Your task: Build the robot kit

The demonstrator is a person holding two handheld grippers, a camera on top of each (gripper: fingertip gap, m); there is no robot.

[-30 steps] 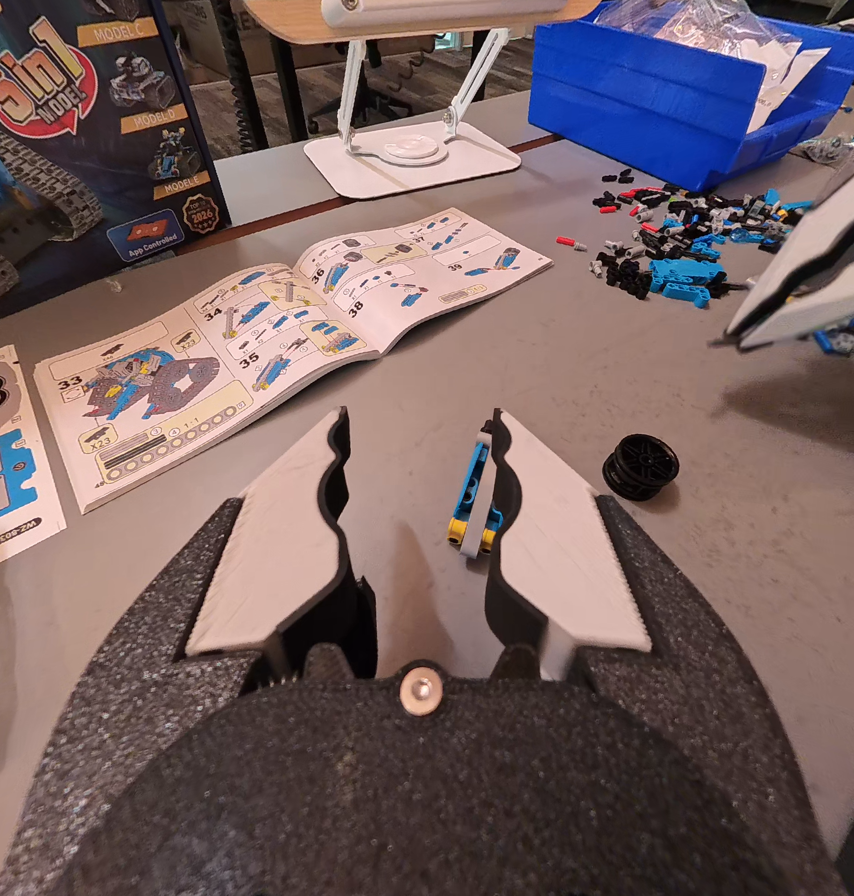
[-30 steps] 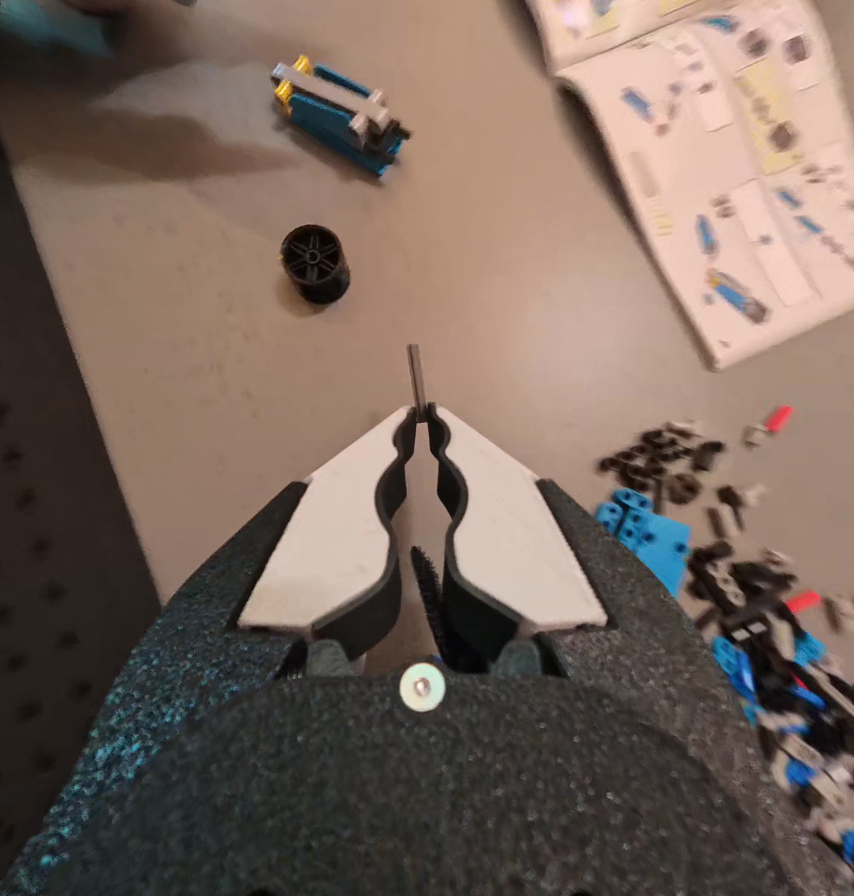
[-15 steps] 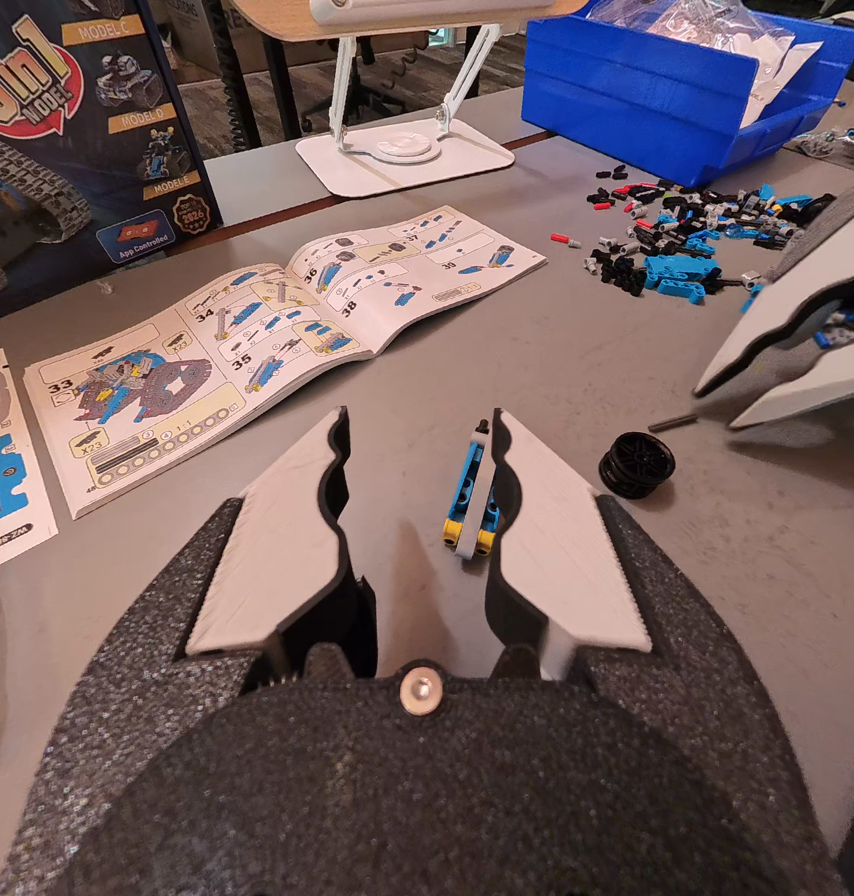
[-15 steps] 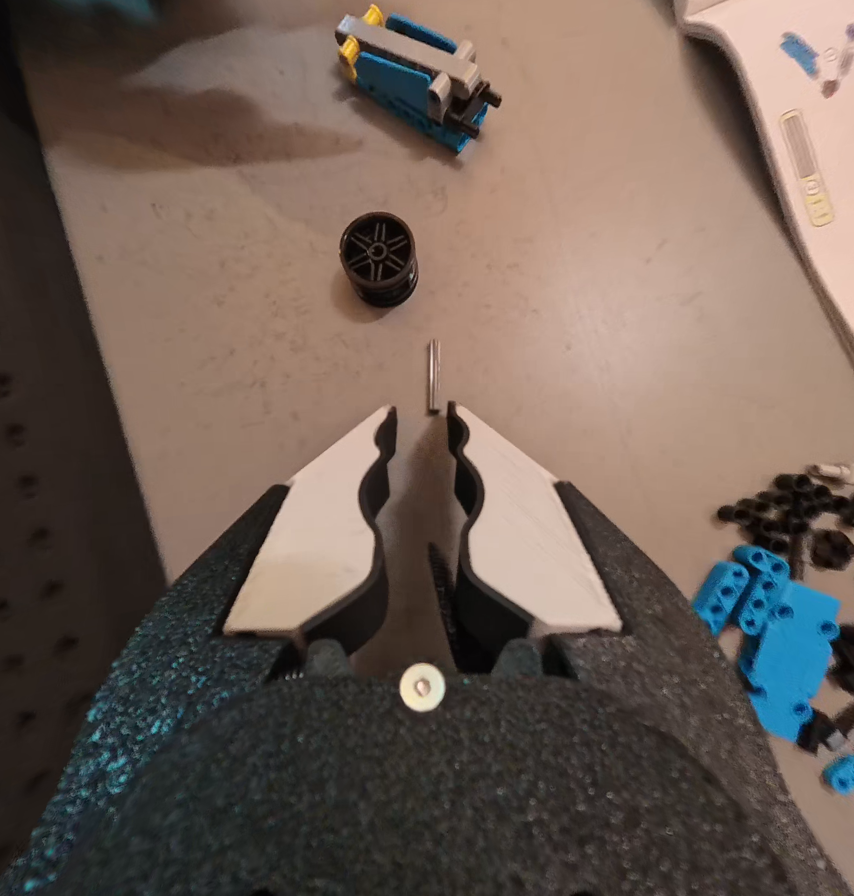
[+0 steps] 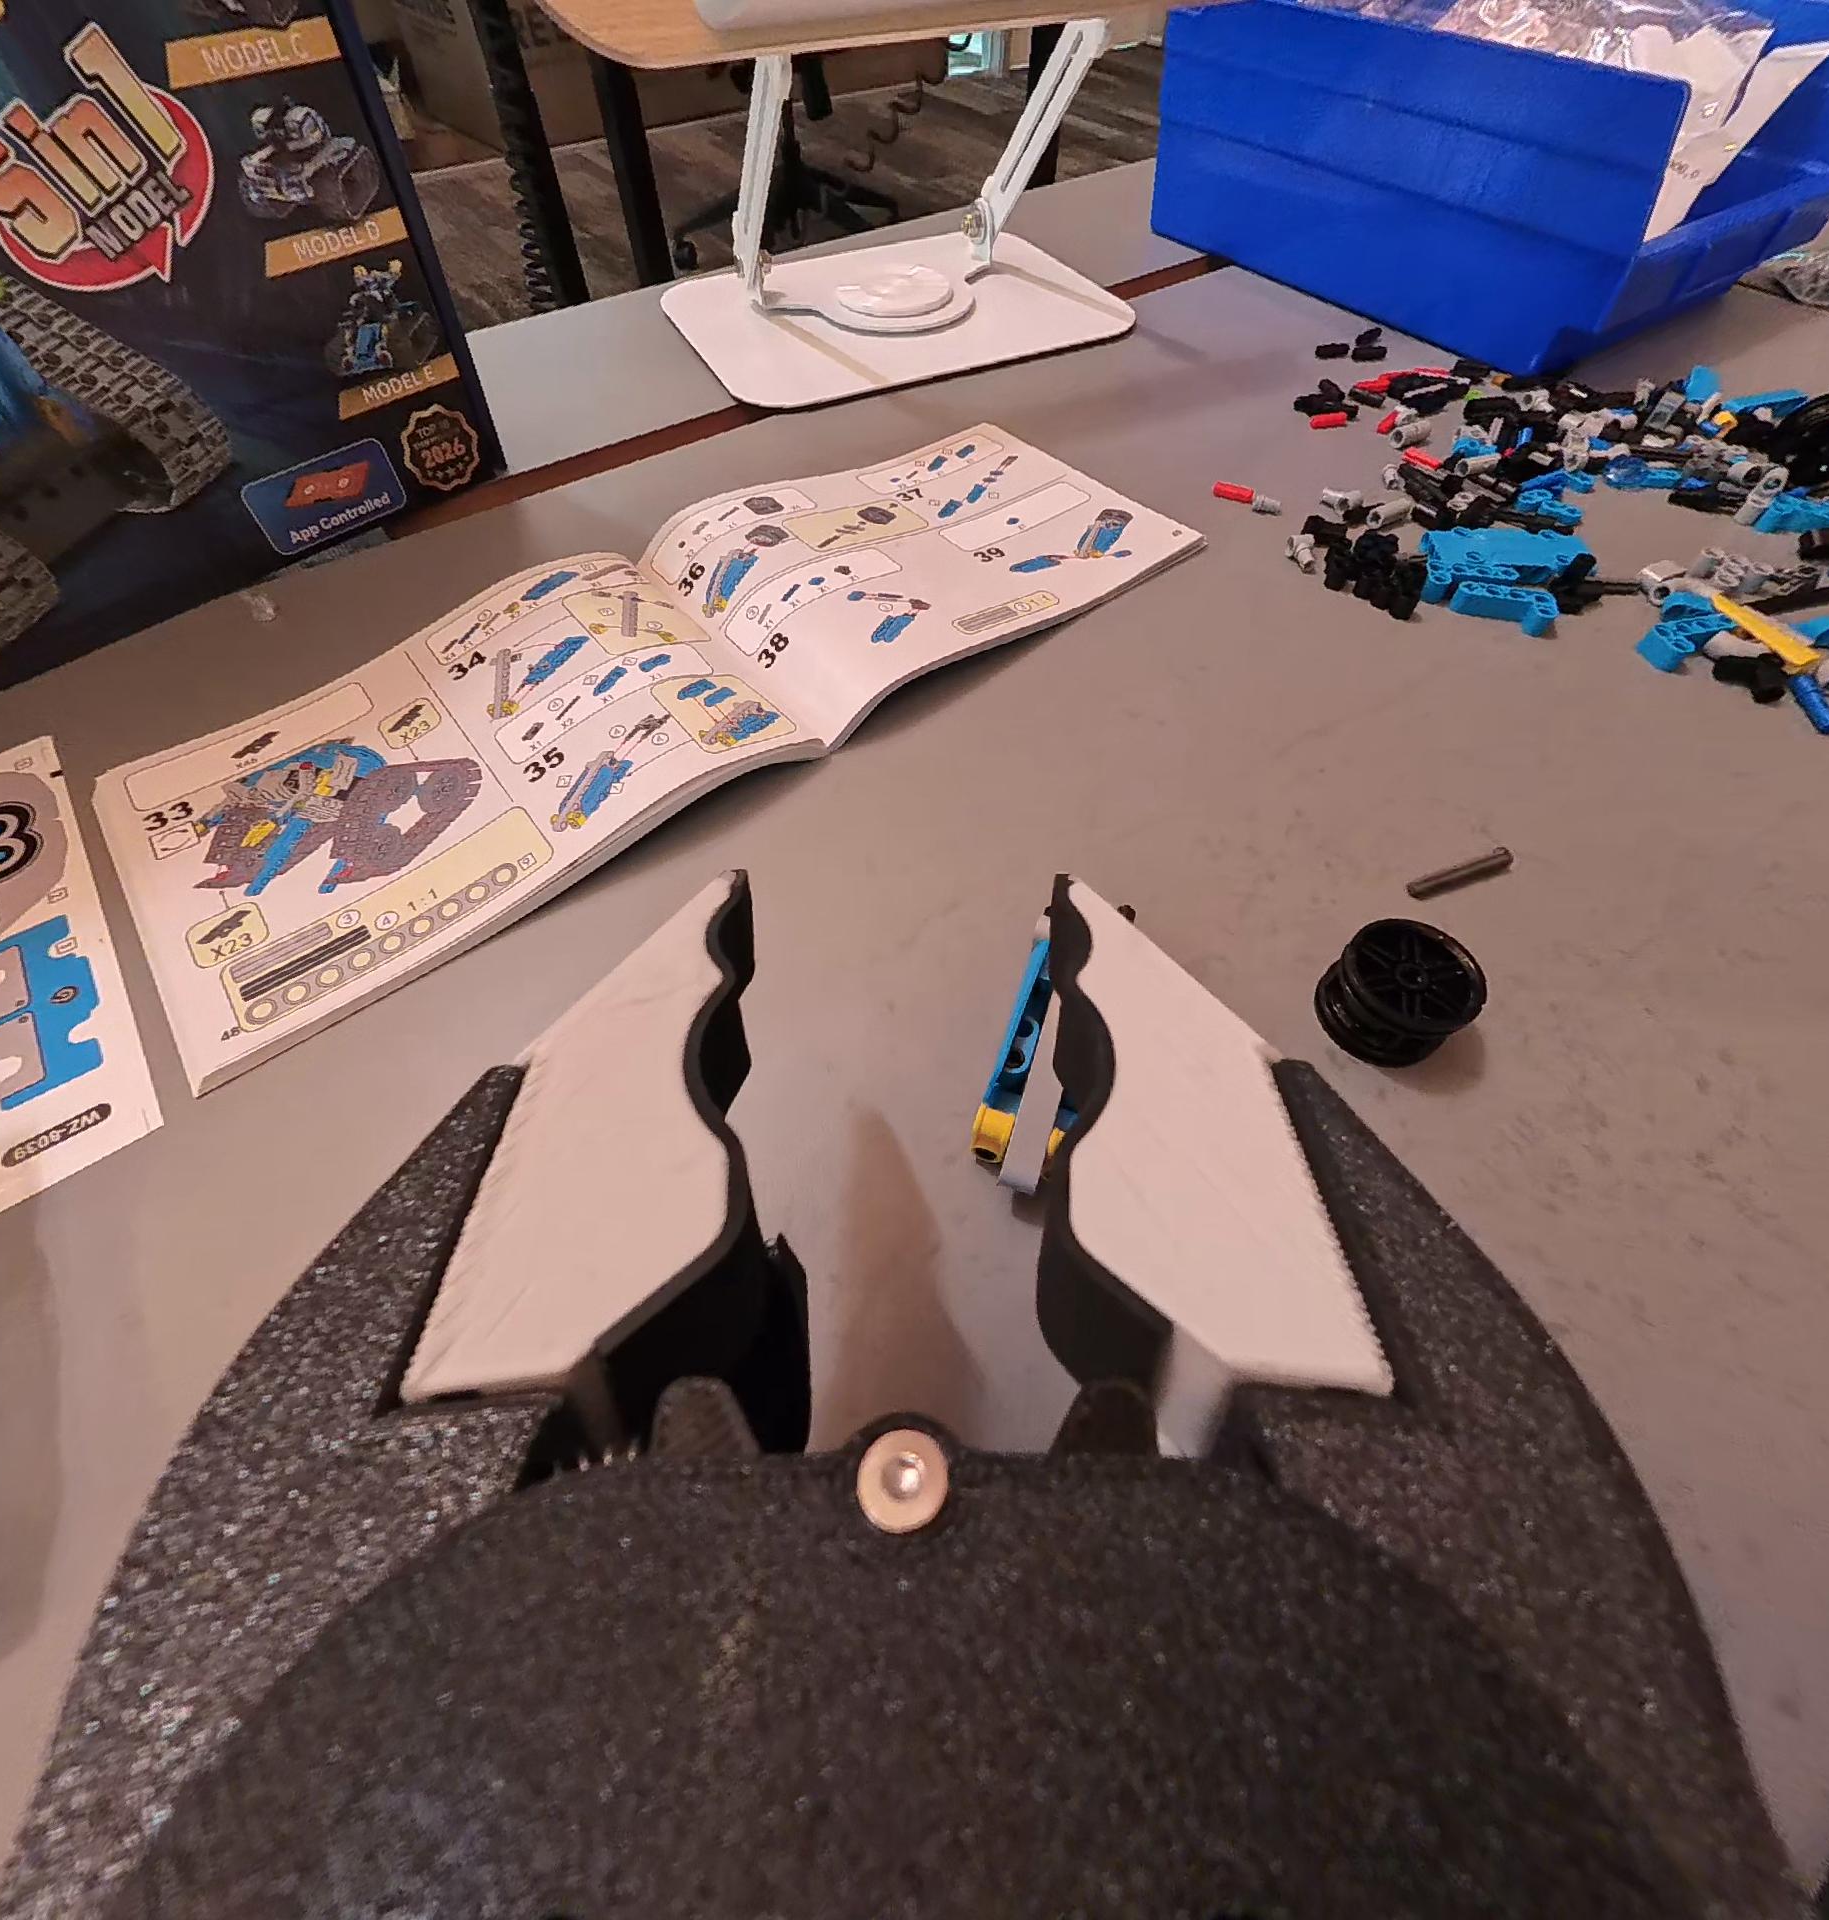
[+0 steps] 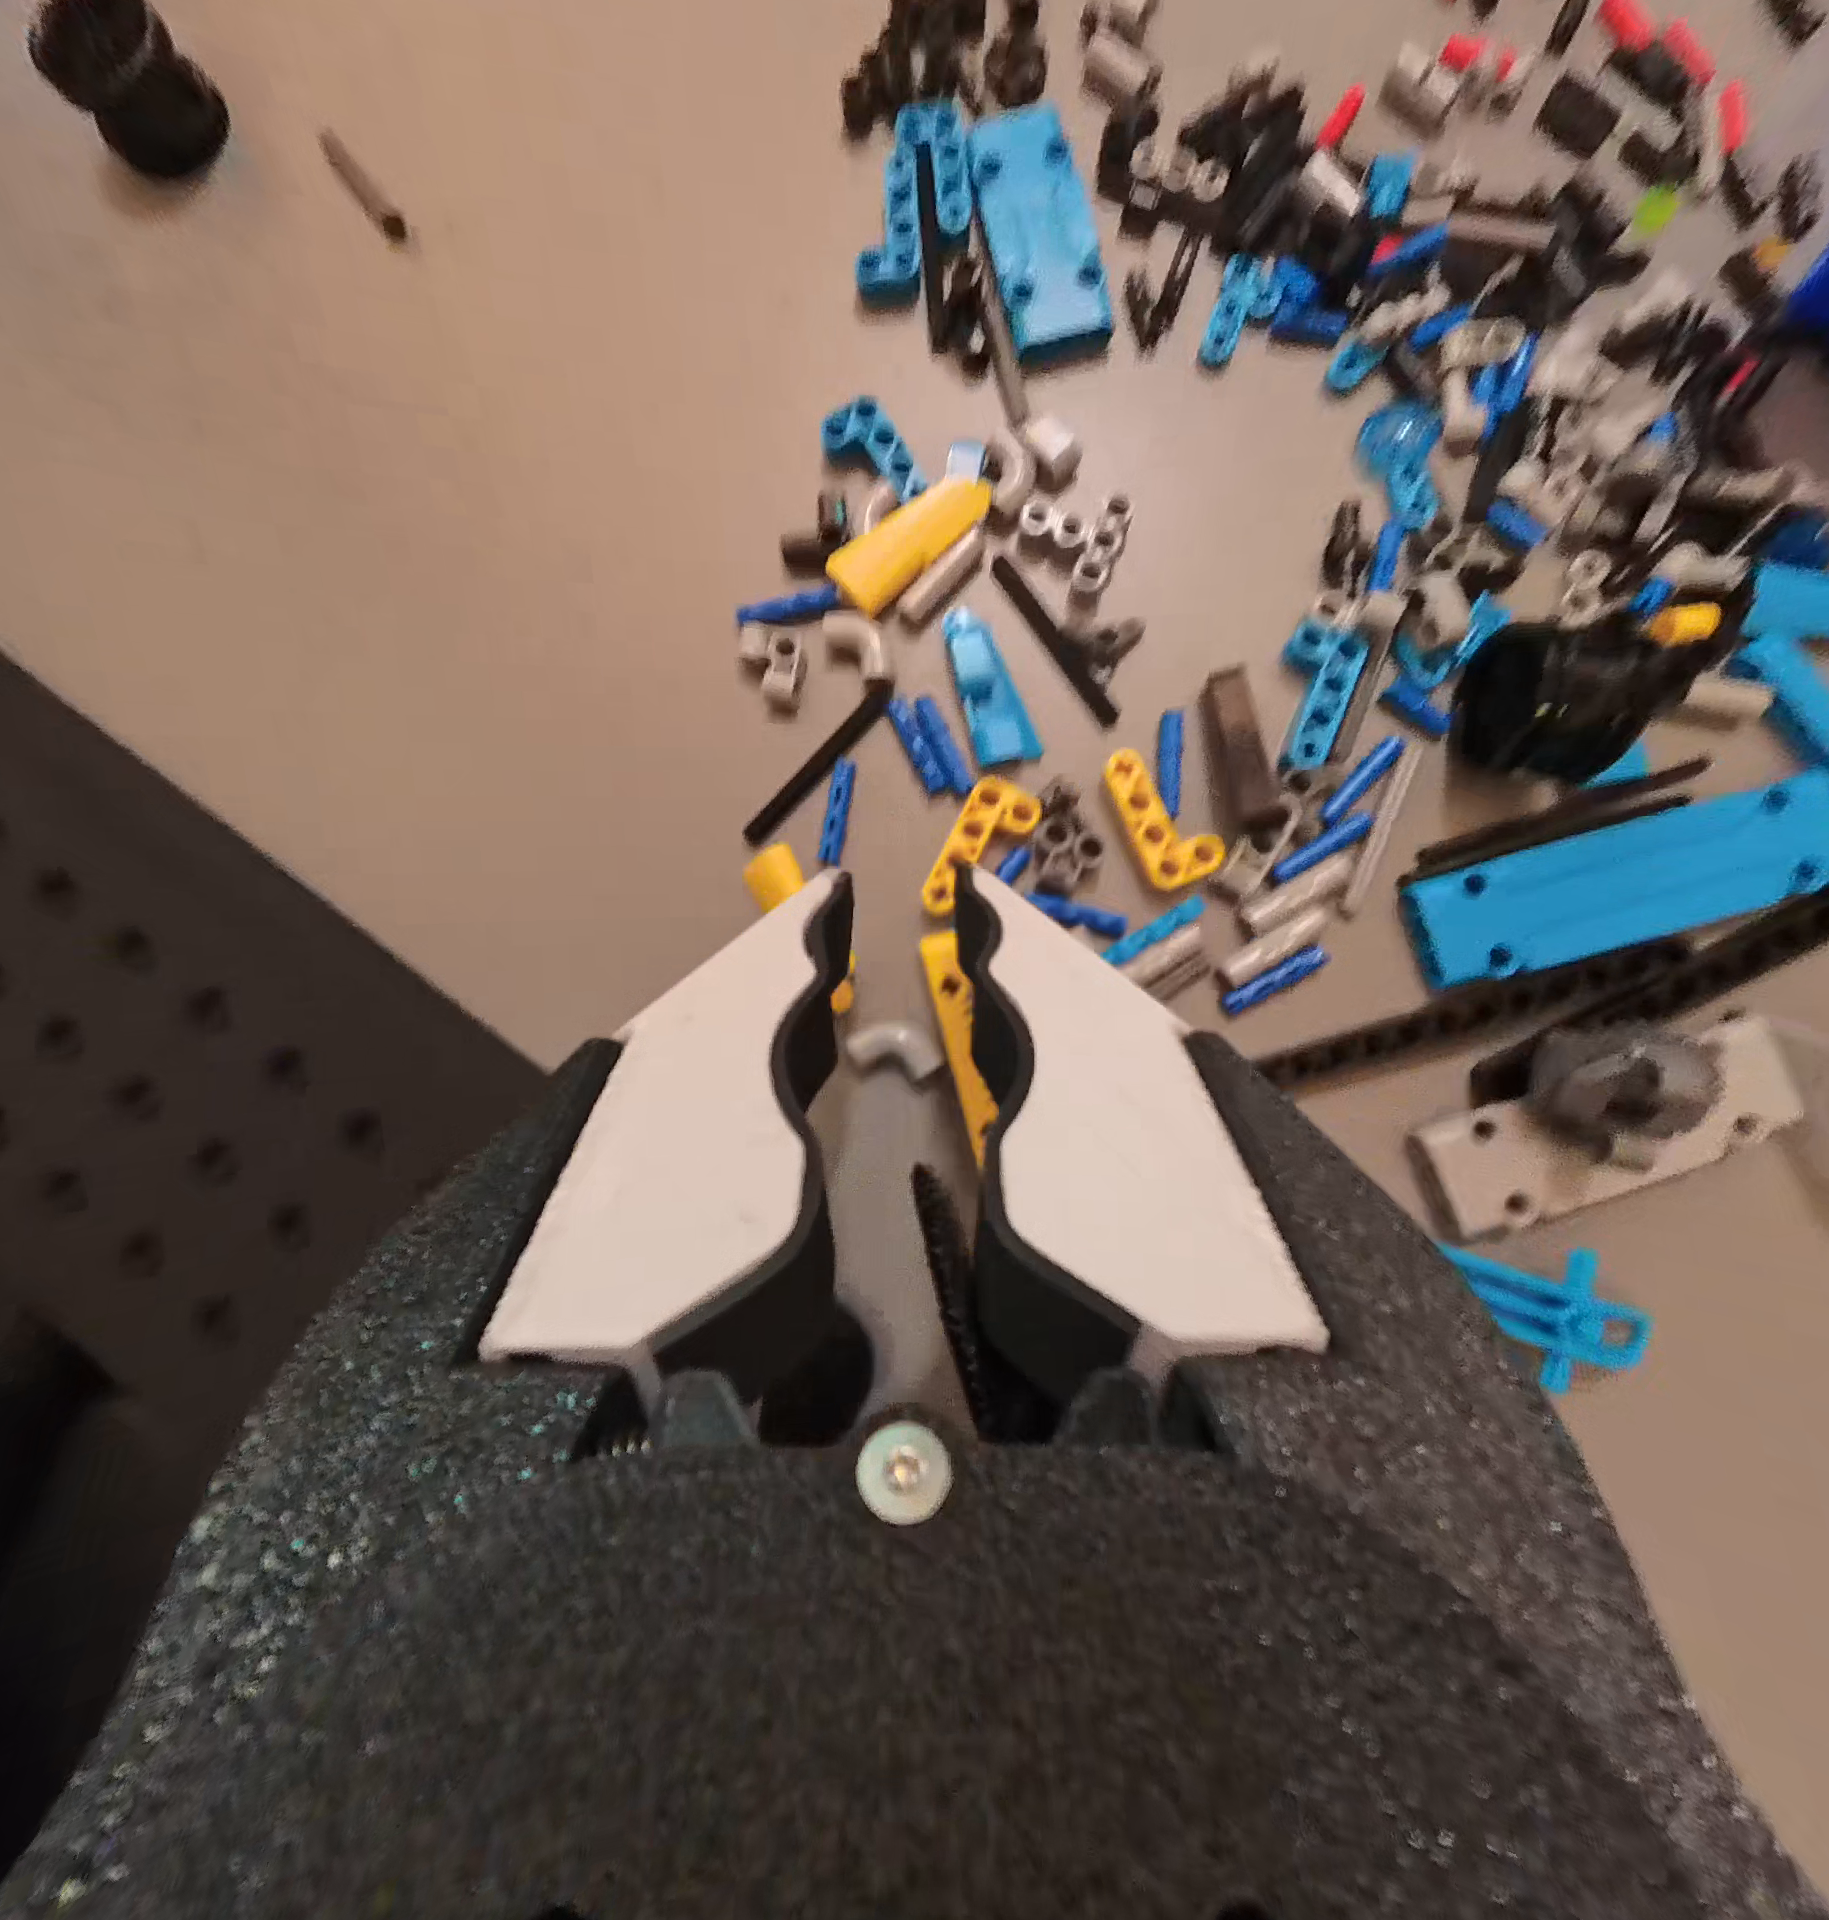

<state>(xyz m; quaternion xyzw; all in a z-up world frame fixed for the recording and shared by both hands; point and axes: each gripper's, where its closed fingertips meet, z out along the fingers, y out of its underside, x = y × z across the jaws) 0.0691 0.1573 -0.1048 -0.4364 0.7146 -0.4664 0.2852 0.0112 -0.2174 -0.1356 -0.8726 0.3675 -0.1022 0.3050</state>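
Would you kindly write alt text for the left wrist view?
The open left gripper rests over a grey table, its right finger beside a small blue and yellow brick assembly. A black wheel, dark pin and open instruction booklet lie nearby.

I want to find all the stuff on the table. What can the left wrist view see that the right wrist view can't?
Only the left wrist view shows the open instruction booklet, toy box, blue bin and small blue assembly beside the open left gripper. Only the right wrist view shows the dark pegboard and grey motor block near the open right gripper. Both show the black wheel, grey axle pin and loose parts pile.
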